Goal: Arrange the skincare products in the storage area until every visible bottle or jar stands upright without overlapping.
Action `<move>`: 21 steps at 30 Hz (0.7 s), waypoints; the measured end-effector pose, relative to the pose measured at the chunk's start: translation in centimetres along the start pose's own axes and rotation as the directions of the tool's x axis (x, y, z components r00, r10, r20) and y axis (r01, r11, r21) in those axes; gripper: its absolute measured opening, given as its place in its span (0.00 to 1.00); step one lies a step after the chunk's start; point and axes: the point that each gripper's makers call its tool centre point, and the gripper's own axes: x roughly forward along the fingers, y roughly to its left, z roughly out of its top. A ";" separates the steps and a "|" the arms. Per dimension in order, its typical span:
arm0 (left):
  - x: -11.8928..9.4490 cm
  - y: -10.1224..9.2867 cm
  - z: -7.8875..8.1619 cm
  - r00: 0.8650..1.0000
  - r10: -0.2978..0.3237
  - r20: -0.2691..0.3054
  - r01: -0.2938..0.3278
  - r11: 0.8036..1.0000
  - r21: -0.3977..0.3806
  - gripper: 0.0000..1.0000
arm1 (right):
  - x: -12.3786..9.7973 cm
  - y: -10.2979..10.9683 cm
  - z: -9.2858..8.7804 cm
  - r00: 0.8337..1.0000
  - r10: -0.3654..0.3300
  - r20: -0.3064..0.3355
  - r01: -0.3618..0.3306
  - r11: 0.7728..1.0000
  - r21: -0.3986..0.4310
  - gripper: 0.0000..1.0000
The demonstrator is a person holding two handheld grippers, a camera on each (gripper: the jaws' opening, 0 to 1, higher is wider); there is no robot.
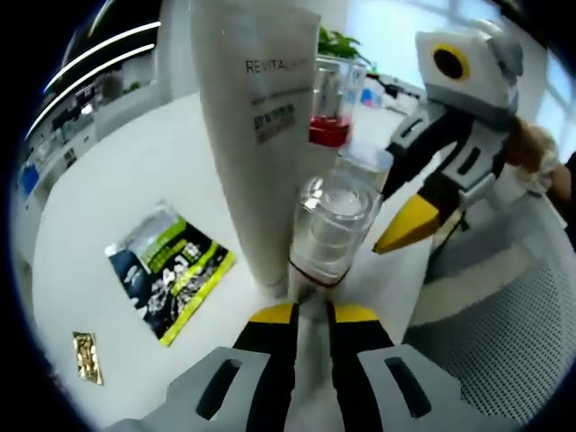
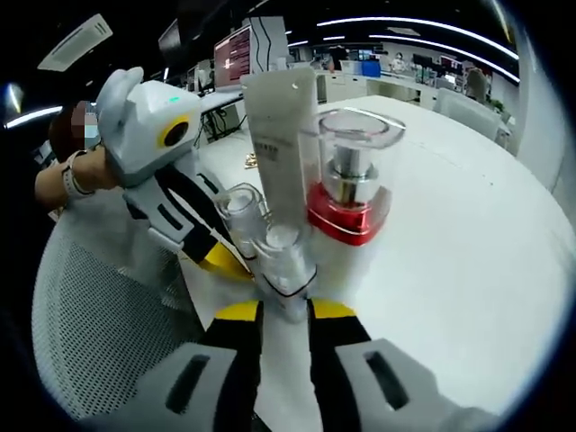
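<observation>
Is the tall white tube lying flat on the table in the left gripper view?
No, the tall white tube stands upright on the white table, rising behind the clear-capped bottle.

On the white table: one tall white tube (image 1: 255, 135), one red-collared pump bottle (image 2: 351, 193), two small clear-capped bottles (image 1: 331, 229) (image 2: 281, 261), one green-and-black sachet (image 1: 171, 270) and one small gold packet (image 1: 87, 356).

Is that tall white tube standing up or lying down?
Standing upright: the white tube rises from the white table on its cap end, beside the red-based pump bottle.
</observation>
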 end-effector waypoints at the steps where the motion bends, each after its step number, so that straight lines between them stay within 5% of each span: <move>1: 0.0 0.0 0.1 1.000 0.001 0.004 -0.001 1.000 -0.004 0.09 | 0.0 0.0 0.0 1.000 0.000 -0.001 0.000 1.000 0.001 0.19; 21: 0.3 -0.1 0.6 1.000 0.007 0.011 -0.007 1.000 -0.018 0.09 | 0.0 -0.8 -0.1 1.000 -0.022 0.010 0.021 0.999 0.038 0.15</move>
